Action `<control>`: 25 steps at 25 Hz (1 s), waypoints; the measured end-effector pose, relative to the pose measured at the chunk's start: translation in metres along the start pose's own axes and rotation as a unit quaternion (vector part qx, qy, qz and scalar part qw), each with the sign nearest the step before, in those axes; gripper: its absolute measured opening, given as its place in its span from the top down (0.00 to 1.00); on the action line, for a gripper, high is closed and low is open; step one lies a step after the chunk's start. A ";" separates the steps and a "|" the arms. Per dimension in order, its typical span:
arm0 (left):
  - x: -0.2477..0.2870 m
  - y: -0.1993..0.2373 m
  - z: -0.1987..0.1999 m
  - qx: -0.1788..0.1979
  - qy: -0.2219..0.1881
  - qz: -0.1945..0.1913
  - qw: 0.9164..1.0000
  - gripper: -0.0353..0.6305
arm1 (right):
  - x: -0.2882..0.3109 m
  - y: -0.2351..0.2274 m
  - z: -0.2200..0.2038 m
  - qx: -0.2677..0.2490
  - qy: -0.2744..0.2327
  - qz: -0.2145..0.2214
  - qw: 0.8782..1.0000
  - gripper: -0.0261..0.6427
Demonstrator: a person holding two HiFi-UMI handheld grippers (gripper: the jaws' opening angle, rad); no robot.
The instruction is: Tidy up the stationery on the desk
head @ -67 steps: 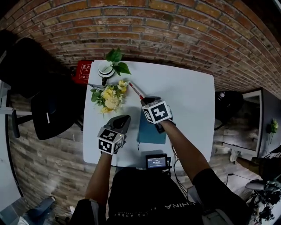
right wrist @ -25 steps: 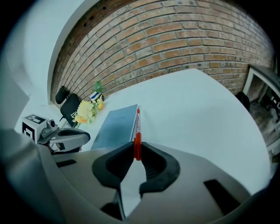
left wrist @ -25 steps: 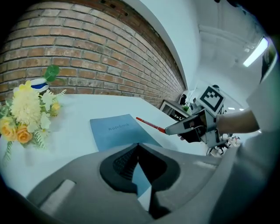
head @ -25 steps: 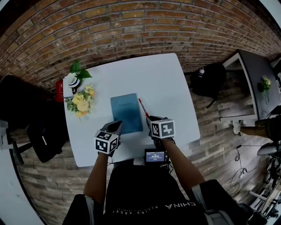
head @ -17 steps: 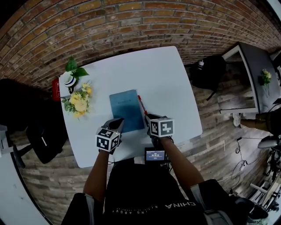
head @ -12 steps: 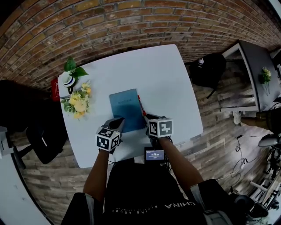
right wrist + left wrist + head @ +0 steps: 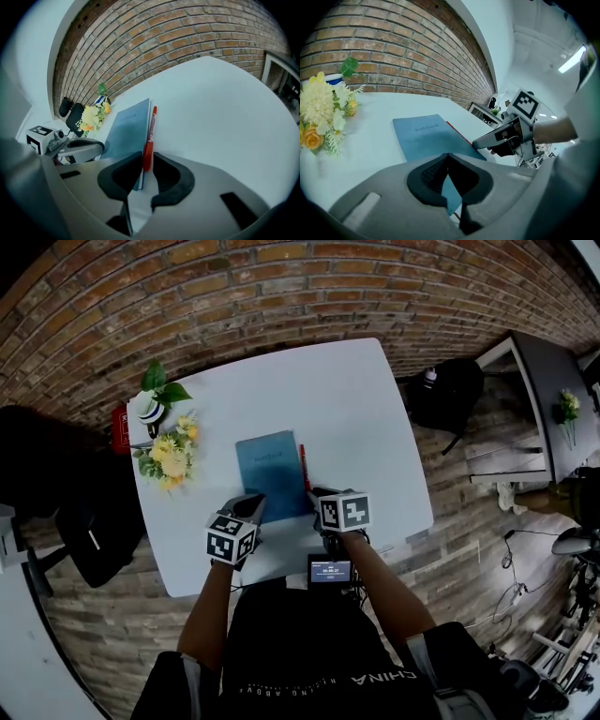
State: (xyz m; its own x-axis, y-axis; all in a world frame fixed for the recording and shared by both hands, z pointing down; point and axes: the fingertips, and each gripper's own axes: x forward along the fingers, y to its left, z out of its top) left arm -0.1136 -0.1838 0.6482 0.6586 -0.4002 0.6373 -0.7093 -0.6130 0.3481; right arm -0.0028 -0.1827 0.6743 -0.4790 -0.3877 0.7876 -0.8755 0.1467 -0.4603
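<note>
Ahead of both tools in the head view, the blue notebook (image 7: pixel 272 474) lies square on the white desk (image 7: pixel 366 409) with the red pen (image 7: pixel 303 463) parallel along its edge on the right tool's side; the step in hand is judged to be laying the pen beside the book. Left gripper view: the left gripper (image 7: pixel 449 158) has its jaws closed together on nothing, tips over the notebook's near edge. Right gripper view: the right gripper (image 7: pixel 146 164) stands narrowly parted, its jaws have just been opening, and the pen's near end lies between them, apparently unpressed; the next move calls for a straight draw-back that leaves the pen undisturbed.
</note>
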 end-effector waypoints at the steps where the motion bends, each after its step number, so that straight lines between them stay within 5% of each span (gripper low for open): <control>1: -0.001 -0.001 0.000 -0.001 -0.001 0.001 1.000 0.93 | -0.001 0.001 0.000 -0.003 0.002 0.004 1.000 0.83; 13: -0.022 -0.015 0.004 -0.007 -0.033 0.032 0.999 0.93 | -0.032 -0.002 0.013 -0.107 -0.032 0.004 0.994 0.87; 25: -0.054 -0.045 0.010 -0.016 -0.085 0.064 0.994 0.93 | -0.073 0.048 0.029 -0.279 -0.088 0.052 0.955 0.94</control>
State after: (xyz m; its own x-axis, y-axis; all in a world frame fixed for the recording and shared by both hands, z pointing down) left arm -0.1143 -0.1414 0.5911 0.5931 -0.5855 0.5527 -0.7961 -0.5290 0.2940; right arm -0.0084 -0.1738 0.5828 -0.5903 -0.4840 0.6460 -0.7447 0.6353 -0.2045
